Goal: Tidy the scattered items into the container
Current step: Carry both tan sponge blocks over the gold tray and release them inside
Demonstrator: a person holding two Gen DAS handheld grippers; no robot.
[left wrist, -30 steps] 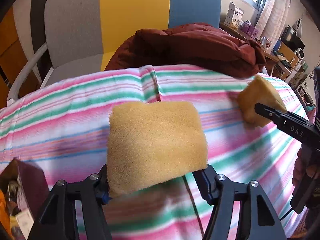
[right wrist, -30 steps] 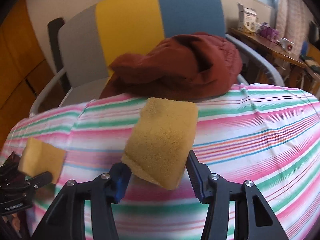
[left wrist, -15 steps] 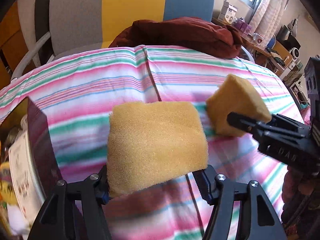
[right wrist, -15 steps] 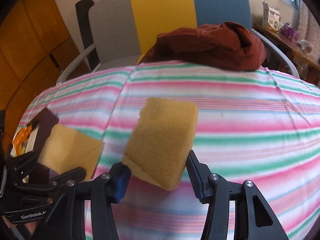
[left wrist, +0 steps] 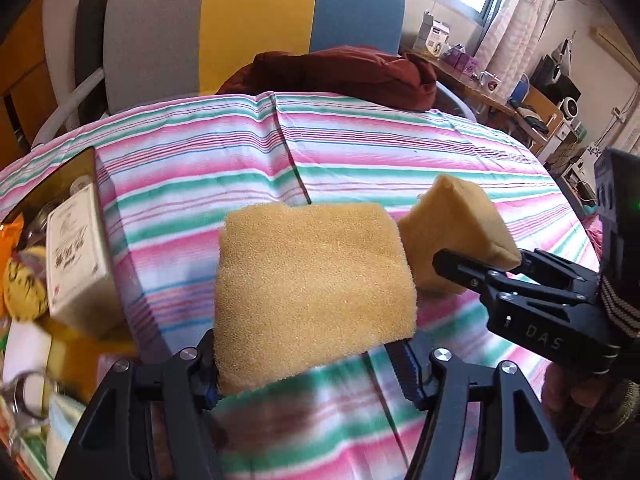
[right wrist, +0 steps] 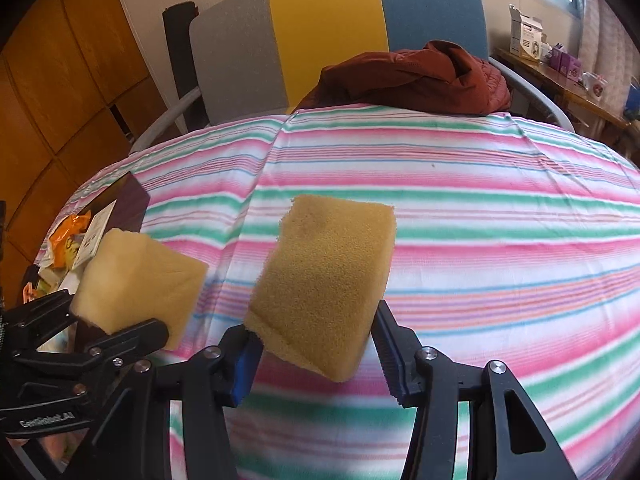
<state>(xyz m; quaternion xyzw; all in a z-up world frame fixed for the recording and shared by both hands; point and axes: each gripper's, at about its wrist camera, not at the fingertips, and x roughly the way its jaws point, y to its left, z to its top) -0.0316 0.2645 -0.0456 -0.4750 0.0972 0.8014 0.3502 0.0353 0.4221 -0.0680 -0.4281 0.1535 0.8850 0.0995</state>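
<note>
- The left gripper (left wrist: 308,368) is clamped on a yellow sponge (left wrist: 312,300), both black fingers pressing its lower end so the block sticks up above the striped cloth (left wrist: 360,152).
- The right gripper (right wrist: 316,356) likewise grips a second sponge (right wrist: 324,284), held tilted, with its blue-padded finger (right wrist: 244,368) against the left edge.
- Each tool appears in the other's view: the right one comes in from the right side of the left camera, the left one from the lower left of the right camera, and the two sponges hang just beside each other in the air.
- The surface is a table covered by pink, green, white and blue stripes with a crease running down the middle.
- At its left edge stands the dark container (left wrist: 100,216), open and already holding a white box (left wrist: 76,252) and assorted packets.
- Behind the table is a chair (right wrist: 328,36) with grey, yellow and blue panels, and a dark red jacket (right wrist: 420,80) lies heaped on it.
- Wooden cabinets (right wrist: 60,80) stand at left; a cluttered desk (left wrist: 500,96) and window are at right.
- Both sponges are coarse, porous and rectangular.
</note>
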